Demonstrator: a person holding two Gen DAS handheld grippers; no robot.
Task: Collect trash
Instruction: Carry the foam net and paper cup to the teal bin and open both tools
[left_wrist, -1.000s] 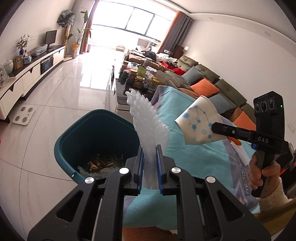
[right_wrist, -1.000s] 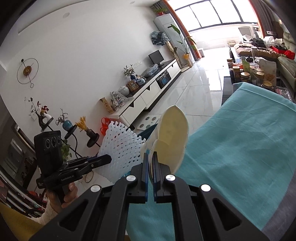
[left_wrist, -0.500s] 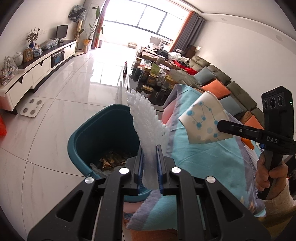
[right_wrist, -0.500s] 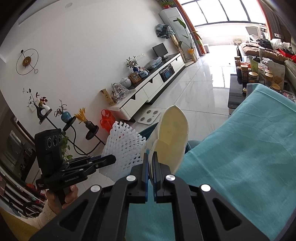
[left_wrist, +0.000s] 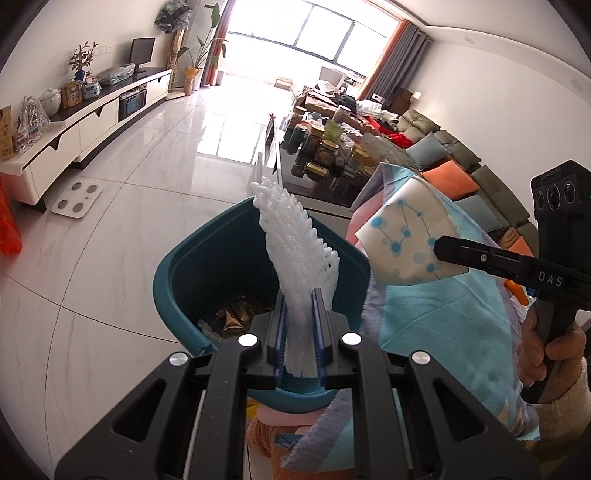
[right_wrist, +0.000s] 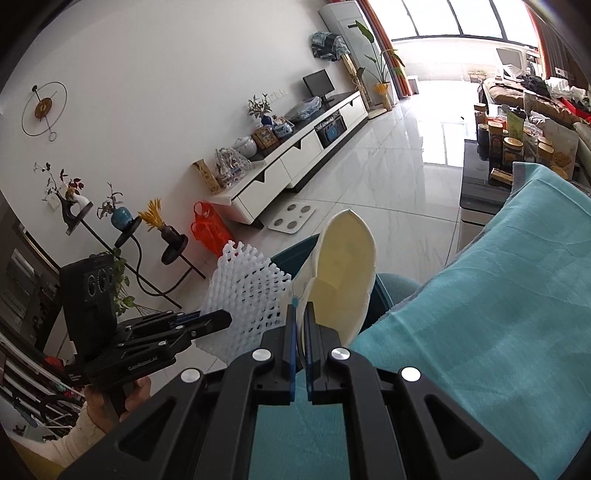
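Both grippers are held out over the edge of the table, angled downward toward the floor. The left gripper (left_wrist: 299, 328) sits at the bottom centre of its own view, its fingers clamped on a strip of white foam netting (left_wrist: 295, 251) that stands up from the jaws and leans toward the upper left. Directly behind and below the netting is the teal trash bin (left_wrist: 221, 258), open-topped, with some crumpled brown wrappers (left_wrist: 236, 314) lying in its bottom.

At the right edge of that view a hand (left_wrist: 550, 354) in a cream knit cuff grips the handle of the right gripper (left_wrist: 443, 249), which reaches in toward the centre of the frame. Its fingers are pressed together on a flattened paper cup (left_wrist: 406, 240) printed with blue dots and lines, held near the bin's right rim, above the turquoise tablecloth (left_wrist: 443, 325).

From the right wrist view, the cup's cream inside (right_wrist: 343, 280) rises from the closed jaws at centre, with the netting (right_wrist: 247, 291) to its left.
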